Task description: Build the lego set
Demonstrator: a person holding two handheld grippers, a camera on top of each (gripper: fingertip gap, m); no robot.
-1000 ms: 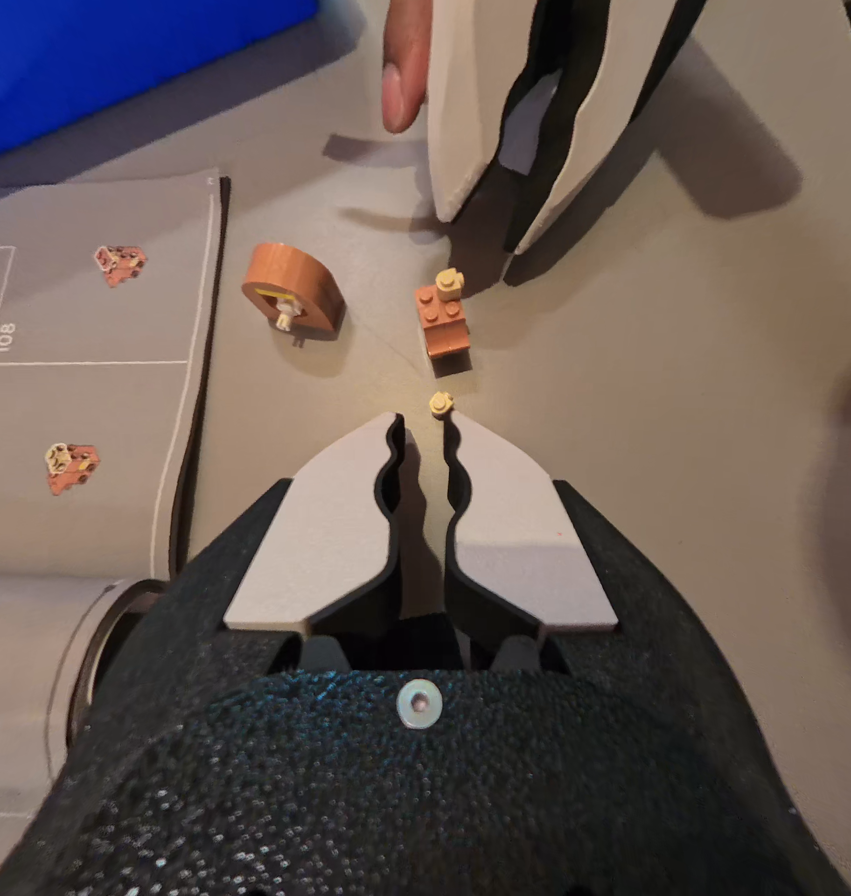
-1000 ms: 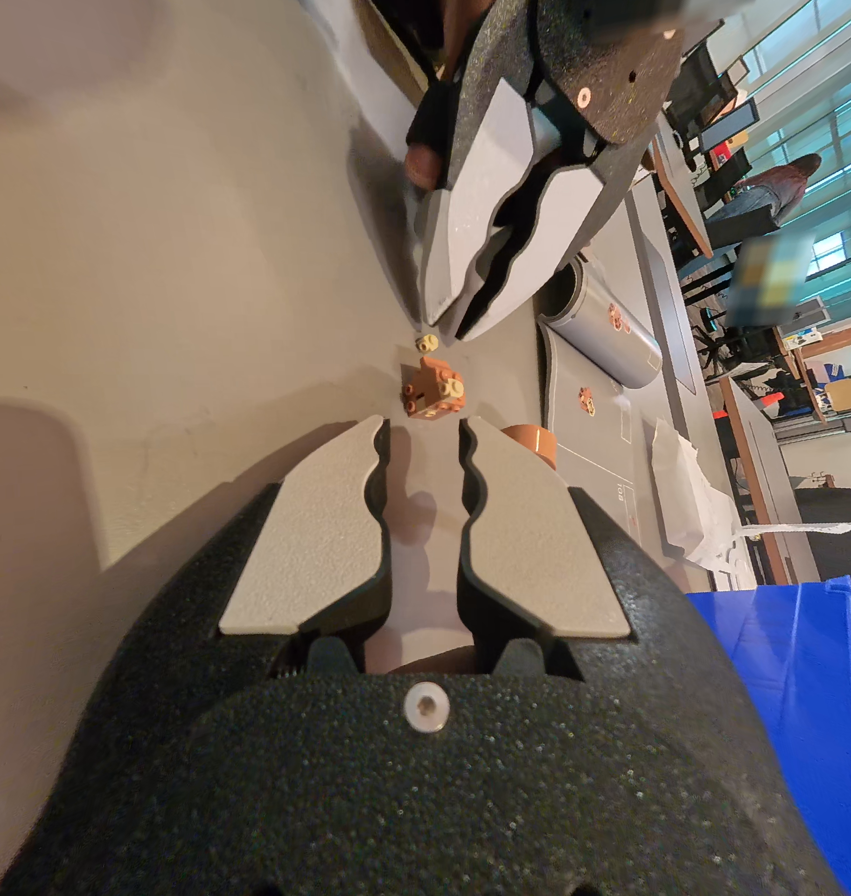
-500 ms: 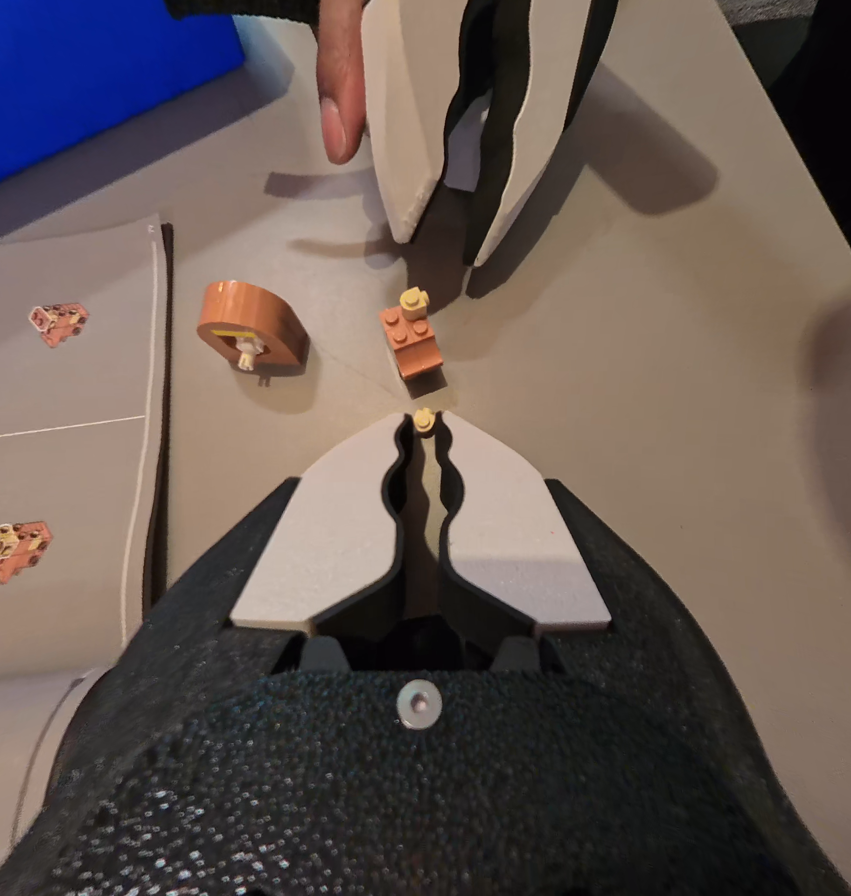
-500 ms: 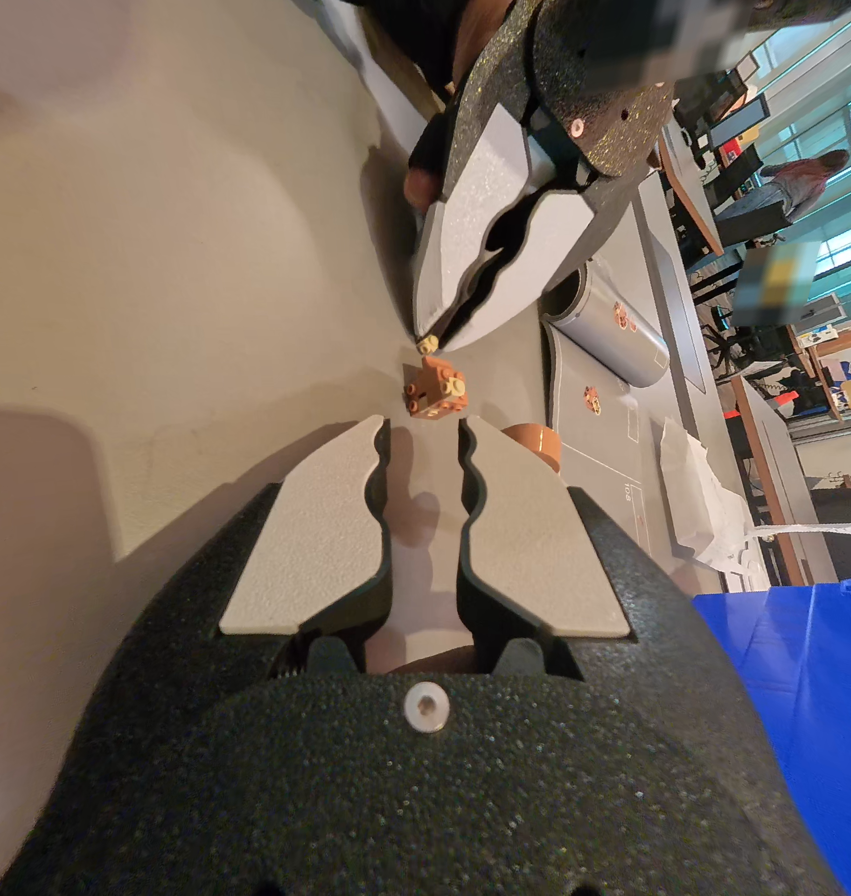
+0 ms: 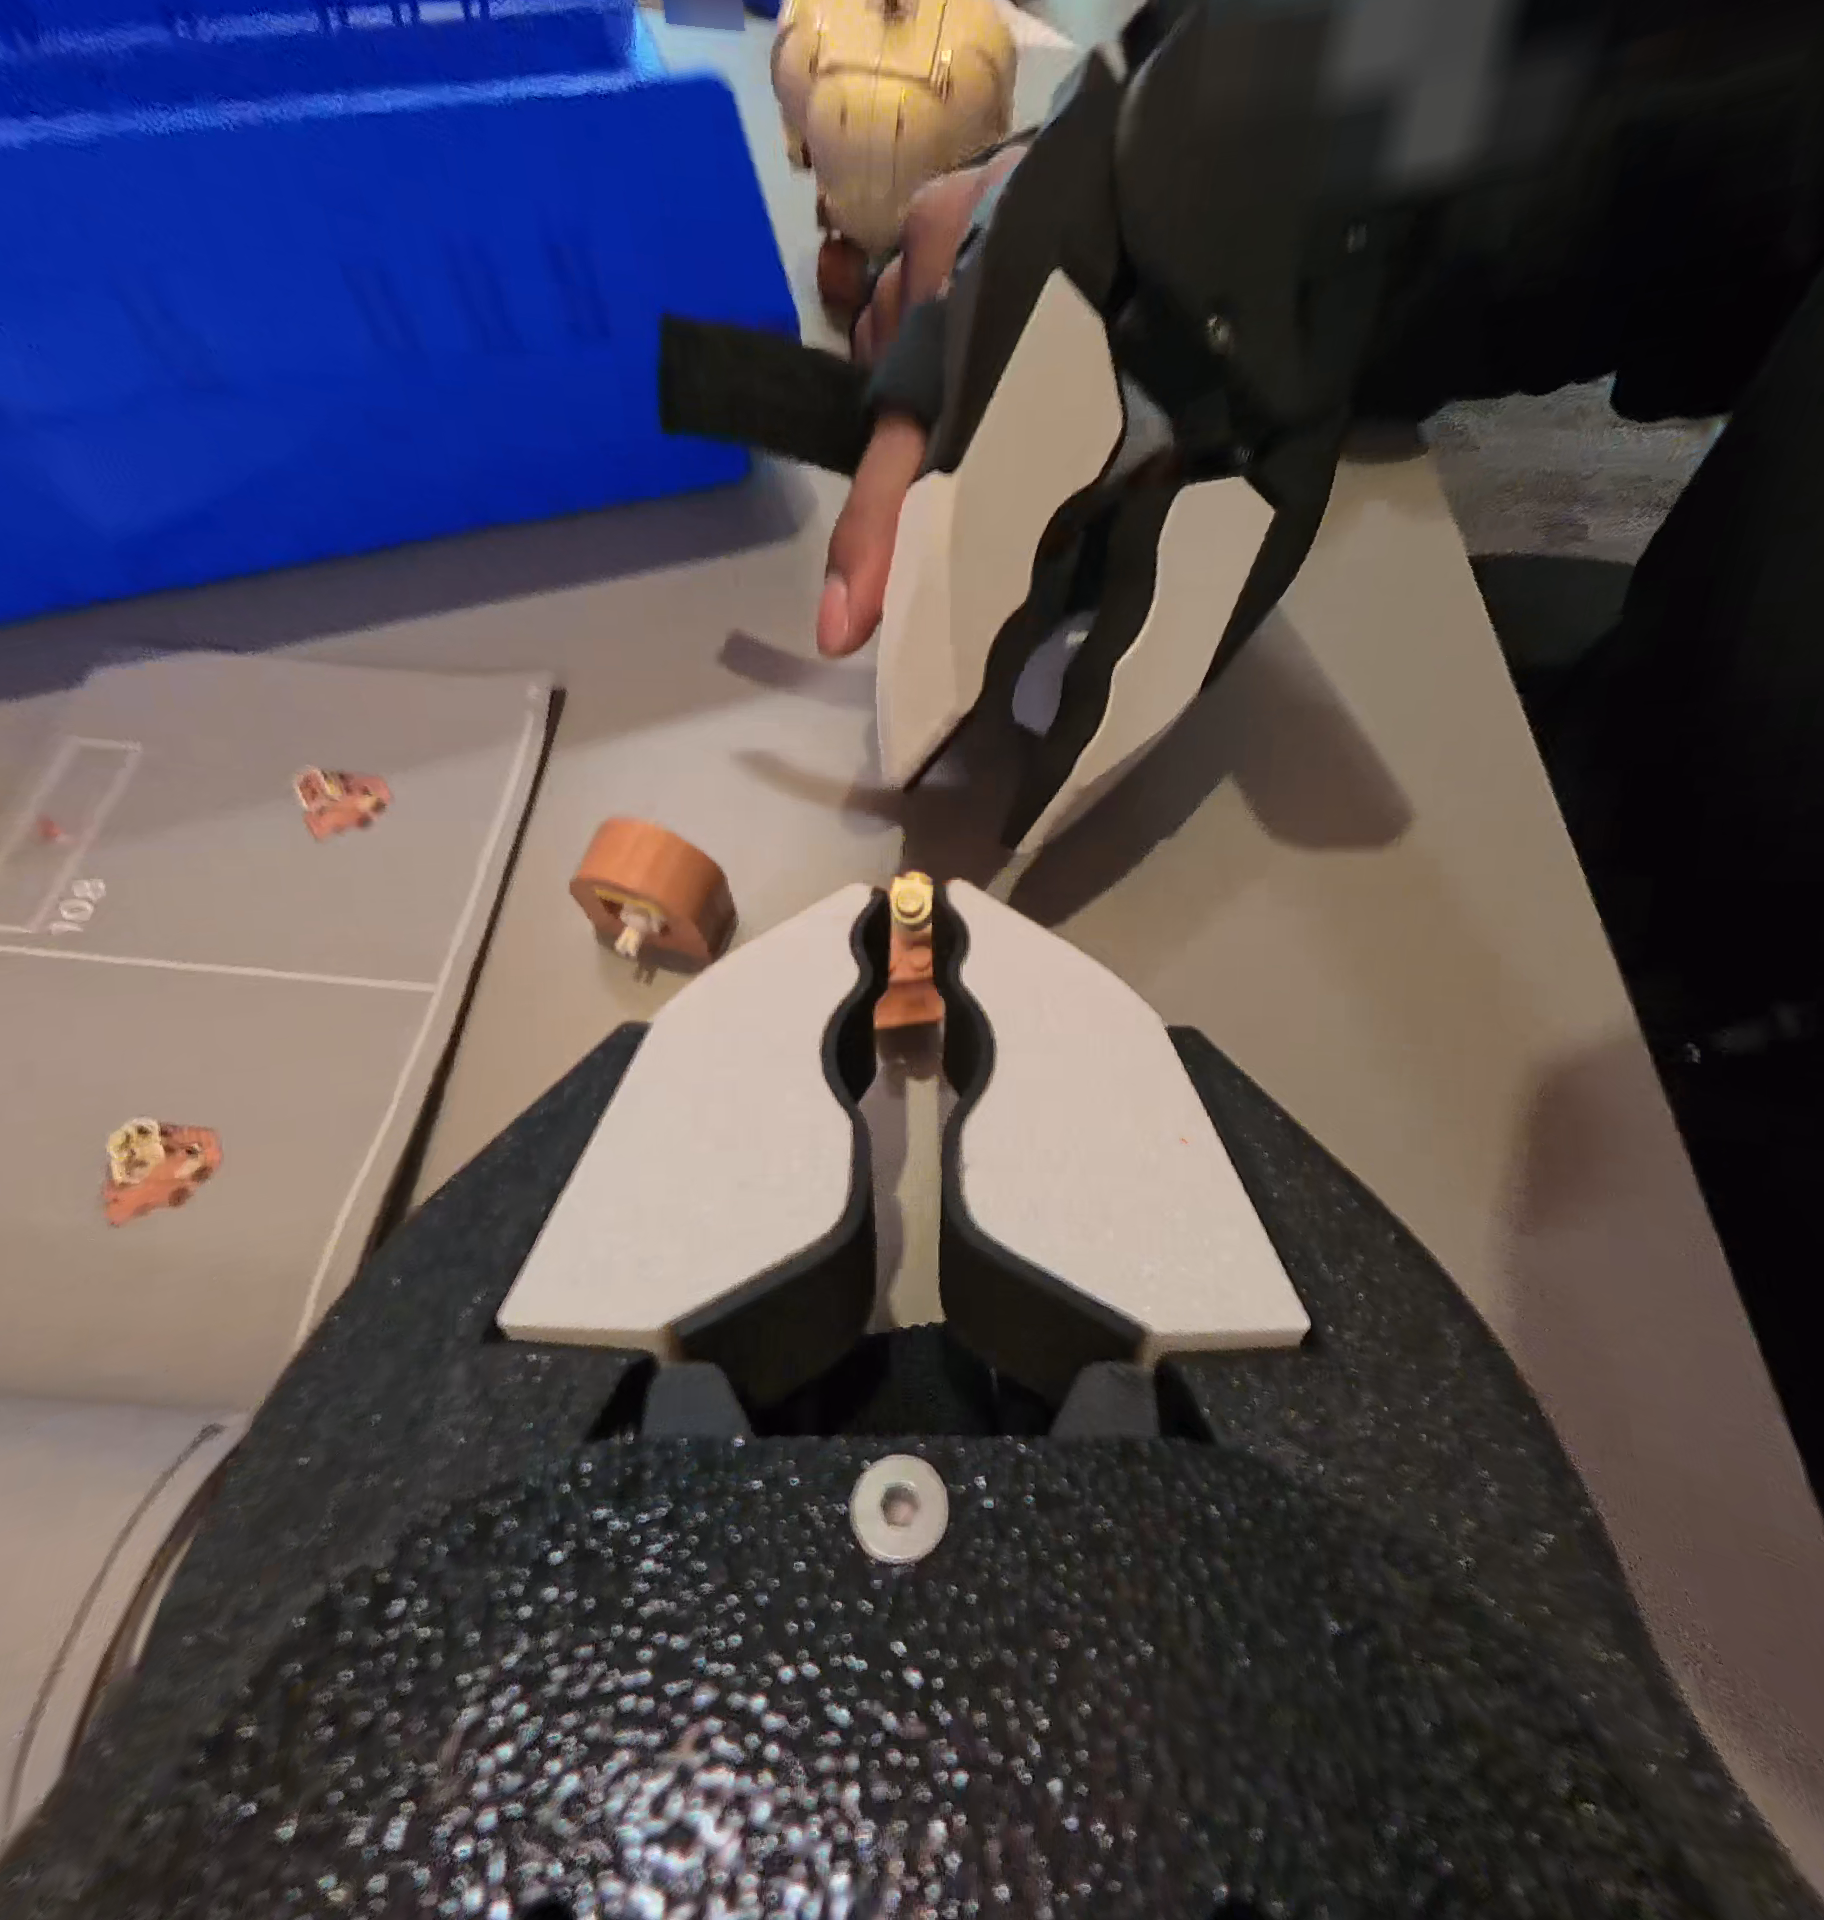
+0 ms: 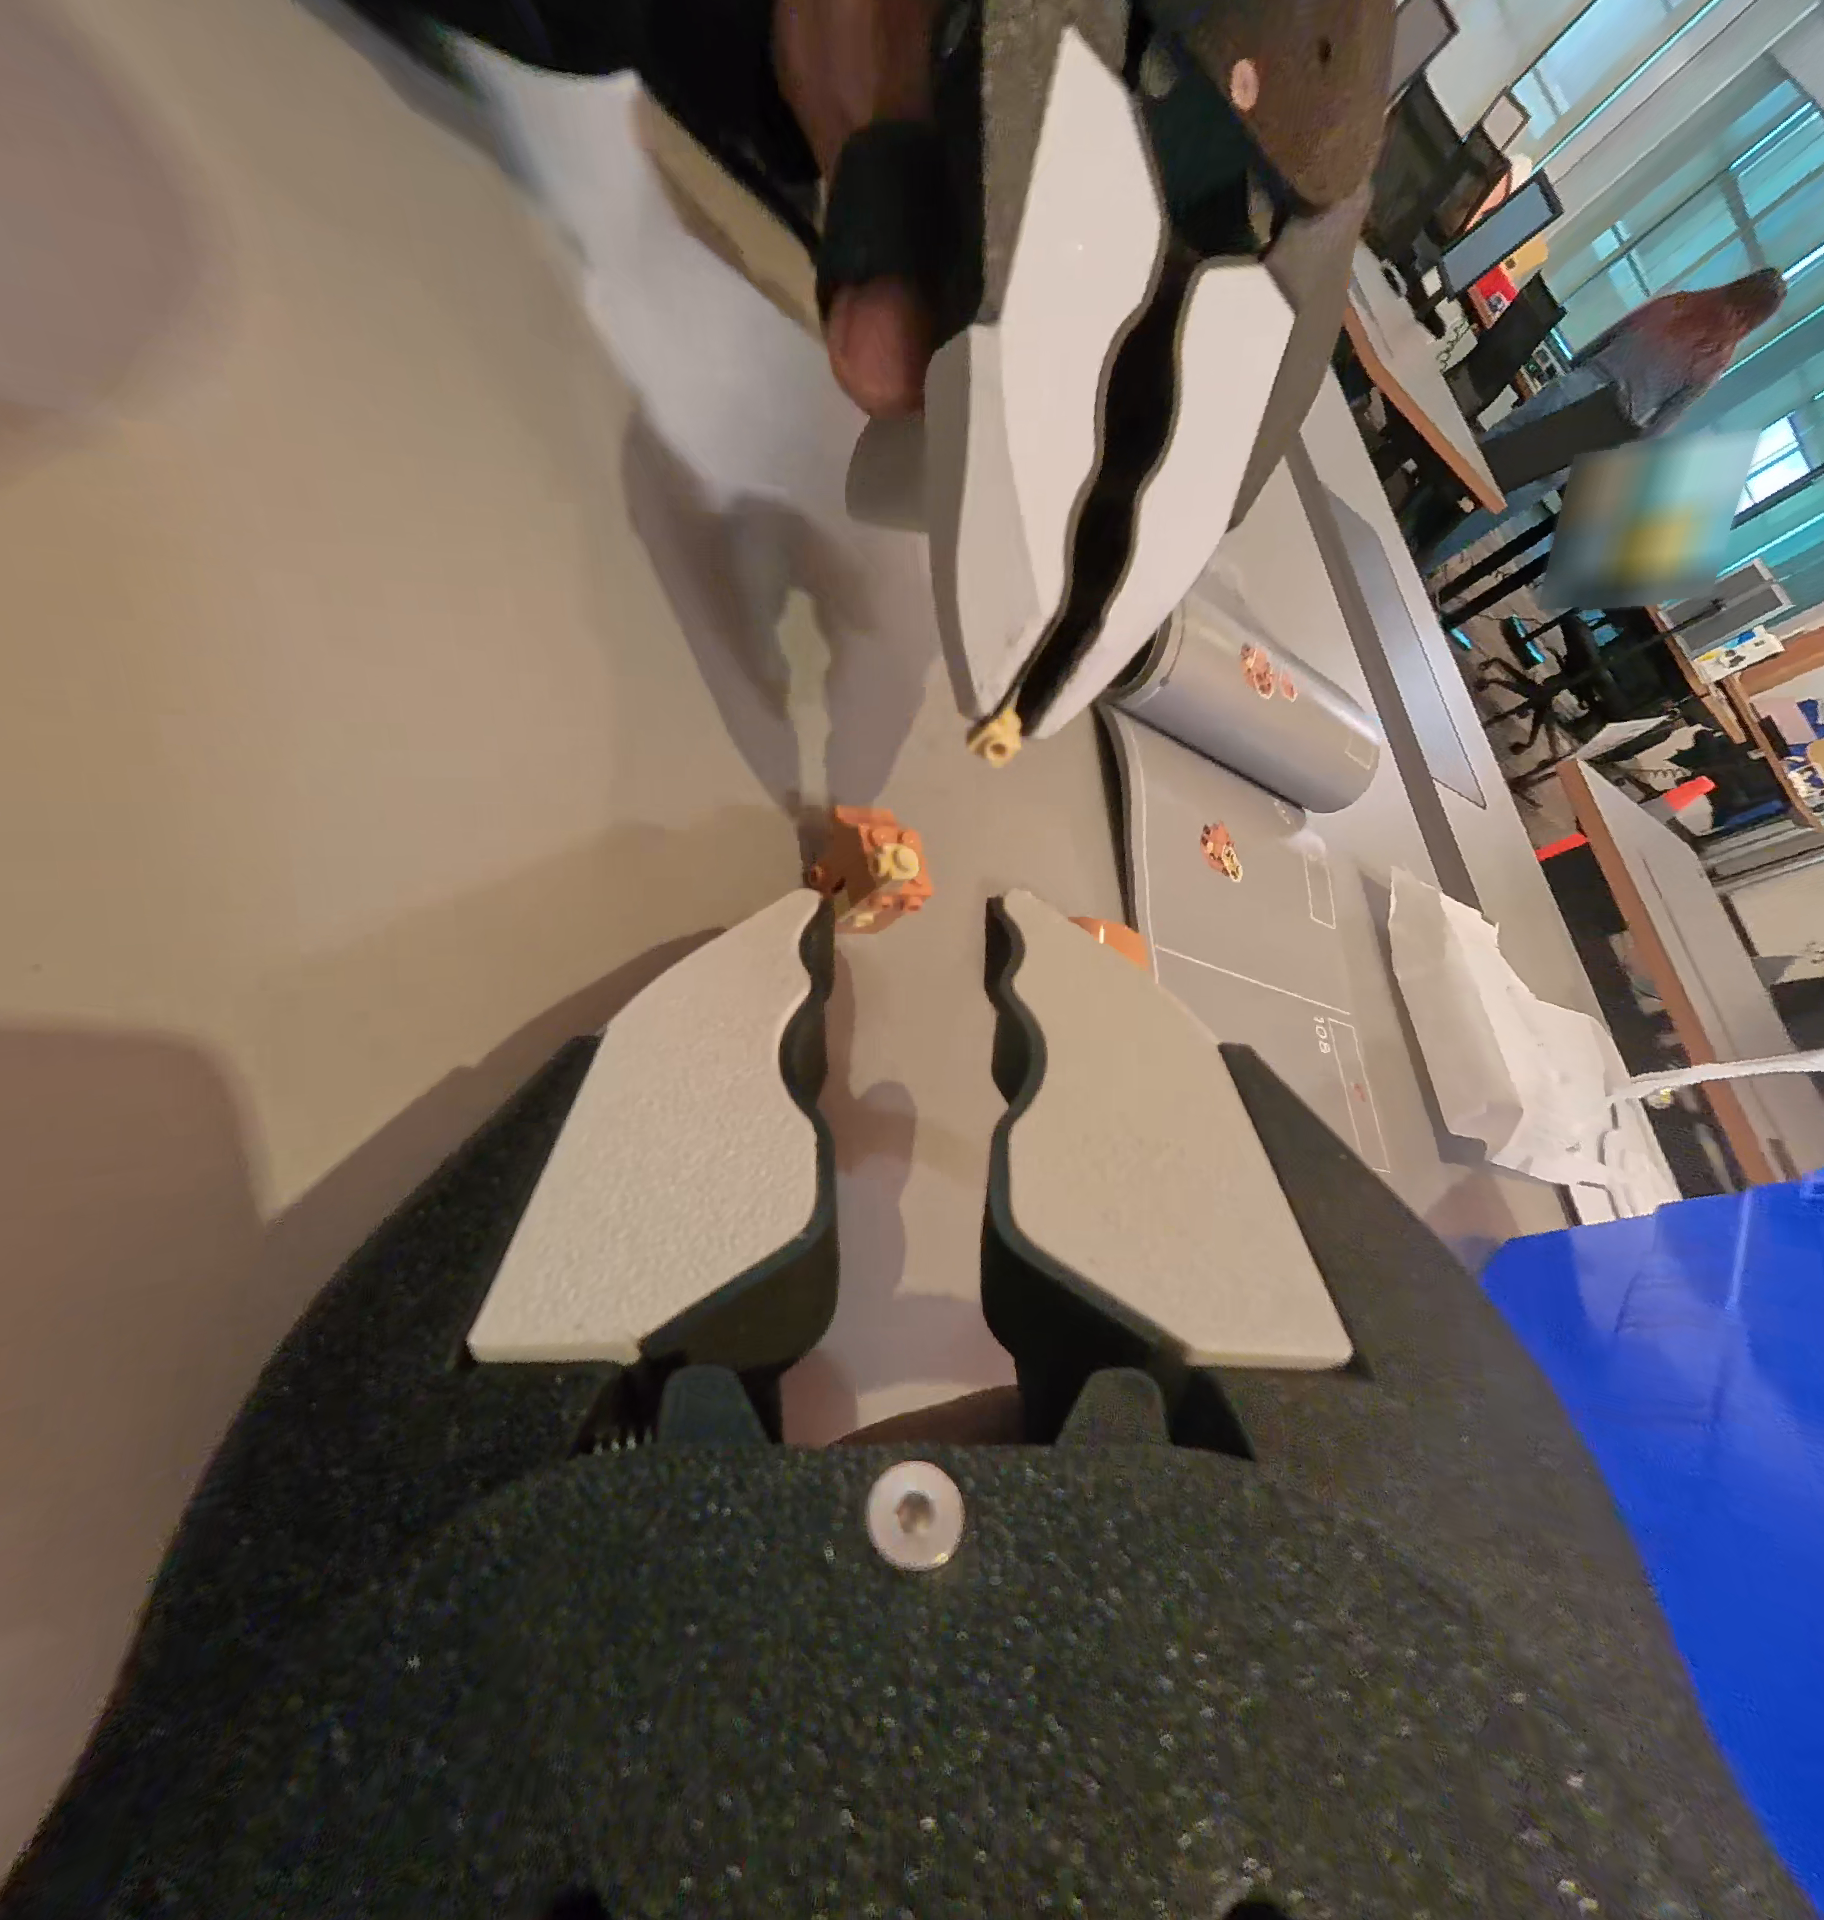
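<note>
L gripper (image 5: 910,902) is closed on a small tan round stud piece (image 5: 910,900), pinched right at the fingertips (image 5: 965,914). In the R wrist view the same piece (image 6: 994,740) sticks out from the tips of the L gripper (image 6: 1012,717) and hangs clear above the table, w/ both pads against it.

Below it on the grey table (image 5: 1303,1039) sits an orange brick block (image 6: 872,871) w/ a tan stud on its upper face. In the L view this block (image 5: 906,992) shows thru the gap between the fingers, behind the held piece and lower down.

R gripper (image 6: 906,914) stands open, nothing betw its pads. Its left fingertip (image 6: 799,920) is just beside the orange block; can't tell if it touches. From the L view the R gripper (image 5: 1001,800) comes in from the top, tips near the table, w/ a person's finger (image 5: 866,561) alongside it.

Nearby: an orange round wheel-like part (image 5: 650,902) lies on the table left of the L gripper tips. Further left, a grey instruction sheet (image 5: 212,987) w/ small printed pics of brick builds, its far end rolled up (image 6: 1272,727). A blue bin (image 5: 316,343) sits beyond the sheet, and a tan rounded model (image 5: 892,94) is at the far edge, blurred.
</note>
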